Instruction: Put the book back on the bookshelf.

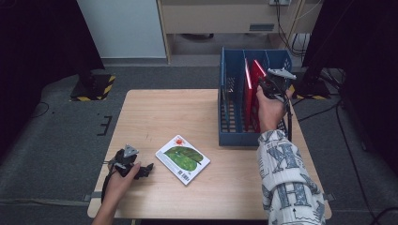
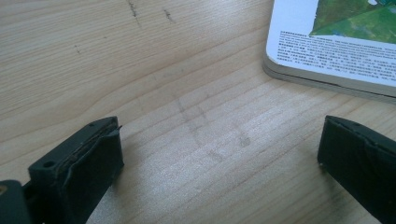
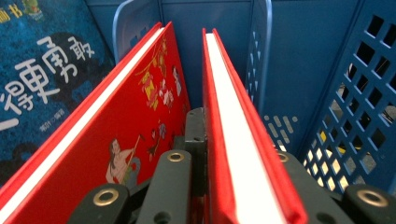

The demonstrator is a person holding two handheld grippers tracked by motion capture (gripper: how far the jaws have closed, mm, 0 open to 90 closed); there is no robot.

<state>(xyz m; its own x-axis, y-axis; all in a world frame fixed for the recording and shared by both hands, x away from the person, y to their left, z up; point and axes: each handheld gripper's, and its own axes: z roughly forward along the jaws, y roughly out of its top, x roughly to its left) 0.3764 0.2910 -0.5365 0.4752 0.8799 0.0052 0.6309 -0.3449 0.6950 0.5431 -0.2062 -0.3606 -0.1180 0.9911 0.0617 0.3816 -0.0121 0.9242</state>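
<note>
My right claw (image 3: pixel 205 186) is clamping the red book (image 3: pixel 233 140) by its top edge, upright in the blue rack (image 1: pixel 230 136). It is looking stiff and slick-covered, so I am gripping near mid-edge. My left claw (image 2: pixel 219 163) is resting apart on the counter (image 2: pixel 140 70).

Grey carpeted floor (image 1: pixel 56 136), pale wooden table (image 1: pixel 155 112), white wall panel (image 1: pixel 119 28), black-and-yellow striped base (image 1: pixel 94 87).

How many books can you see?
4. One green book lies flat on the table. In the blue rack: a blue book at the left, a leaning red book, and a red book gripped by the right tongs. More may be hidden.
</note>
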